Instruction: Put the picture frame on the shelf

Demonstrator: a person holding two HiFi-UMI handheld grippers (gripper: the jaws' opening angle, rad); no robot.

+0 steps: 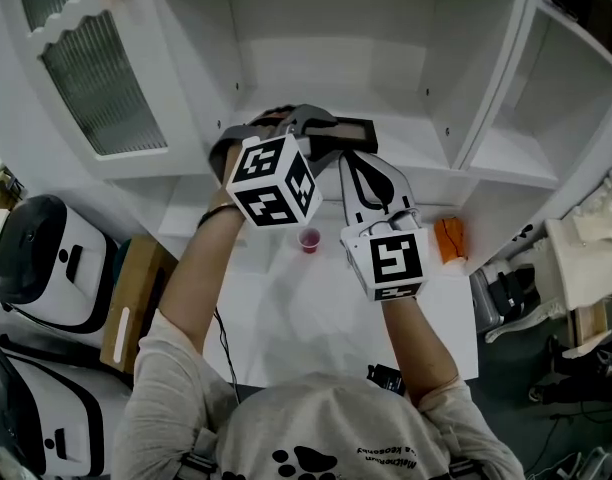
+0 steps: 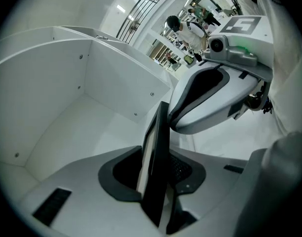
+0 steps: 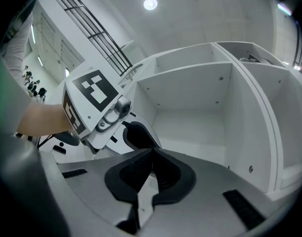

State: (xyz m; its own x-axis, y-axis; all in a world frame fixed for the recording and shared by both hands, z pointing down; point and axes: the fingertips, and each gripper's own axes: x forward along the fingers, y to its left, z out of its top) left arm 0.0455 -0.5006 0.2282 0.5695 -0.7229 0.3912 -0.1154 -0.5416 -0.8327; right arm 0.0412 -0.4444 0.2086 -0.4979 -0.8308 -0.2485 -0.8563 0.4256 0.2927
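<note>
The picture frame (image 1: 352, 128) is dark and thin. It stands nearly upright on the white shelf (image 1: 411, 133) in the middle bay of the cabinet. My left gripper (image 1: 298, 126) reaches into that bay. In the left gripper view the frame (image 2: 161, 127) stands edge-on between the jaws of the left gripper (image 2: 159, 158), with a gap on its left side, so the jaws are open around it. My right gripper (image 1: 359, 160) hovers just to the right of the frame, shut with nothing in it. In its own view its tips (image 3: 151, 153) meet.
A small red cup (image 1: 309, 239) and an orange object (image 1: 448, 239) sit on the white table (image 1: 316, 318) below the shelf. A cabinet door with ribbed glass (image 1: 96, 83) hangs open at the left. White cases (image 1: 46, 258) and a cardboard box (image 1: 136, 298) stand at the left.
</note>
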